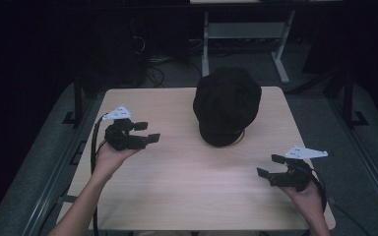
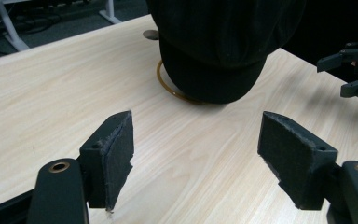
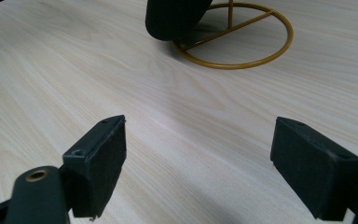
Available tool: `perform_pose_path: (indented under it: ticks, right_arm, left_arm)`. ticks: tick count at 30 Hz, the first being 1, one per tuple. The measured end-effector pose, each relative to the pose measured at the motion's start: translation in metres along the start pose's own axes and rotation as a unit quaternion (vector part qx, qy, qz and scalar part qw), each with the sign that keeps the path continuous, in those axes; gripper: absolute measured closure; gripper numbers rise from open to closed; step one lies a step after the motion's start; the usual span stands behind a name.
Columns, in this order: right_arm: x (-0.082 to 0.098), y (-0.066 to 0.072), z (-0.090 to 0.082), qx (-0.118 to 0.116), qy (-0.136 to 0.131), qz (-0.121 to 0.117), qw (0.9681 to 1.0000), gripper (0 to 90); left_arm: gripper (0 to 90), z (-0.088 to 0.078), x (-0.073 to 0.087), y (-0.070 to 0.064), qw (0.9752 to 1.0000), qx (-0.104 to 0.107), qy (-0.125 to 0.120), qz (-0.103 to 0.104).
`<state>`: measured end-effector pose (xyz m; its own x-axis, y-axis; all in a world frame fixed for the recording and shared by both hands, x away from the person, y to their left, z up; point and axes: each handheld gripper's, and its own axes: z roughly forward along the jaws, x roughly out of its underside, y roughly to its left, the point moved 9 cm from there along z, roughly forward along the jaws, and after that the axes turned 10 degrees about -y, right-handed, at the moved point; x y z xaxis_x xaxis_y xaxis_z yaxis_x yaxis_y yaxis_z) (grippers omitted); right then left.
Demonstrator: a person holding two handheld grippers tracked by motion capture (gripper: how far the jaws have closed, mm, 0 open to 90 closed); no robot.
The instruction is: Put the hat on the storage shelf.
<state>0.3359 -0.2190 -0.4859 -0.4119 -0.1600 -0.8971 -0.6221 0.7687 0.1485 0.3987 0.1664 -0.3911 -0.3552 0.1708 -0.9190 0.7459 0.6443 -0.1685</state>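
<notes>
1. Black cap (image 1: pixel 226 105) sits on a gold wire stand (image 3: pixel 235 42) at the far middle of the worktop (image 1: pixel 187 187), brim toward the person.
2. Stand: round ring base flat on the worktop, with thin spokes running to an upright rod; the cap's brim overhangs one side of the ring in the right gripper view.
3. Left gripper (image 1: pixel 145 132): held in the person's left hand (image 1: pixel 109 158) over the left part of the worktop, to the left of the cap and apart from it. Fingers (image 2: pixel 114 154) spread wide, nothing between them; they point at the cap's brim.
4. Right gripper (image 1: pixel 270 165): held in the right hand (image 1: pixel 307 196) near the right front edge, well apart from the cap. Fingers (image 3: pixel 100 161) spread wide, empty, aimed at the ring base.
5. Beyond the worktop: dark floor, a grey frame (image 1: pixel 246 34) and cables (image 1: pixel 152 73).
</notes>
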Motion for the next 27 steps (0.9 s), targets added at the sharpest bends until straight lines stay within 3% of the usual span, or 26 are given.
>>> perform_pose_path:
  ticks: [27]
  right_arm:
    - [0.003,0.002,0.001,-0.001,0.008,-0.006,0.9999,18.0]
  left_arm:
    - [26.4,-0.014,0.053,0.007,0.9994,-0.033,0.001,-0.009]
